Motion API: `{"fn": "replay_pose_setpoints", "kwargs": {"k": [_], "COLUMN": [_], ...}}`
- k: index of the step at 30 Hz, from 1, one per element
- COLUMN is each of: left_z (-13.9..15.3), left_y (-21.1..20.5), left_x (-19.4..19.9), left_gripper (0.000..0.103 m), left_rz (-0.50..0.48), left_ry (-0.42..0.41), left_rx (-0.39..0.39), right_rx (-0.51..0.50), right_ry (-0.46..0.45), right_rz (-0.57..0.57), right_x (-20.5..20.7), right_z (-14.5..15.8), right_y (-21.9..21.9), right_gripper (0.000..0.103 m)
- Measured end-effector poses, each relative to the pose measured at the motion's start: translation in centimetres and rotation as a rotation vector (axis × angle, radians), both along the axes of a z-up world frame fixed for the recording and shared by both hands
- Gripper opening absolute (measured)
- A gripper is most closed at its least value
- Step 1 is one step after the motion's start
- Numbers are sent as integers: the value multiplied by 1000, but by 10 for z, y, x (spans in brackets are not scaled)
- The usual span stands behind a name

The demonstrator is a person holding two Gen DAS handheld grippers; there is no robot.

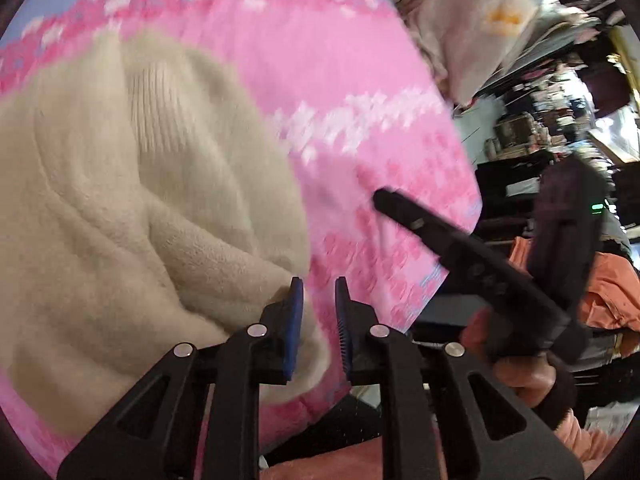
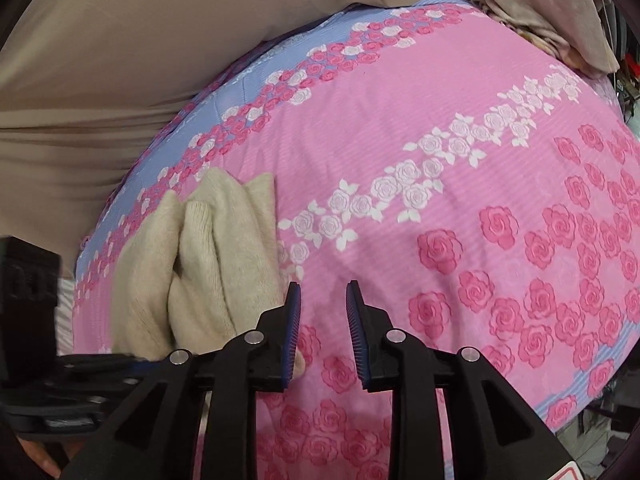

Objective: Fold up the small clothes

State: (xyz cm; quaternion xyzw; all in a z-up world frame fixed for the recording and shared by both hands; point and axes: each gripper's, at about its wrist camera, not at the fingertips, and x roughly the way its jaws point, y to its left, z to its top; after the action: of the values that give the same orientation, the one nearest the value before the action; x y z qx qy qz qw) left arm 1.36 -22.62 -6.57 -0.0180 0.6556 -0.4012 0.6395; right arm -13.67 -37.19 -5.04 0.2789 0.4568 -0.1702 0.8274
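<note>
— Where's the garment?

— A cream knitted sweater (image 1: 132,184) lies bunched on the pink rose-print bedsheet (image 1: 352,60). From the right wrist view the same sweater (image 2: 208,264) sits toward the left of the sheet (image 2: 440,208), its folds gathered into soft ridges, one ribbed cuff-like end pointing up toward the blue band of the print.

— And the left gripper?

— The left gripper (image 1: 319,320) hangs over the near edge of the sweater. Its blue pads stand a little apart, with a narrow gap between them, and nothing is caught in that gap. The left pad sits just against the sweater's edge; whether it touches the wool, I cannot tell.

— The right one?

— The right gripper (image 2: 322,328) has its jaws parted somewhat wider, empty, over bare pink sheet just right of the sweater. In the left wrist view it shows as a dark blurred bar (image 1: 472,264) reaching in from the right, held in the person's hand (image 1: 516,364).

— Anything behind?

— A beige cloth (image 2: 120,60) beyond the sheet, and cluttered shelves (image 1: 560,112) at the far right, too blurred to read.
</note>
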Motion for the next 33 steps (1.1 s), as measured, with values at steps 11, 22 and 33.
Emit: {"fn": "replay_pose_setpoints", "kwargs": {"k": [11,22,33], "left_z": [114,104,95], "left_y": [156,270,245], "left_x": [25,12,15], "left_gripper": [72,73,76], "left_rz": [412,747,668], "left_ry": [-332,-301,-270], "left_rx": [-87,-68,-63], "right_rx": [205,297,23], "right_ry": [-29,45,248], "right_rz": [234,404,312], "right_x": [94,173,146], "right_z": [6,-2,-29], "right_y": [50,114,52], "right_gripper": [73,12,17]}}
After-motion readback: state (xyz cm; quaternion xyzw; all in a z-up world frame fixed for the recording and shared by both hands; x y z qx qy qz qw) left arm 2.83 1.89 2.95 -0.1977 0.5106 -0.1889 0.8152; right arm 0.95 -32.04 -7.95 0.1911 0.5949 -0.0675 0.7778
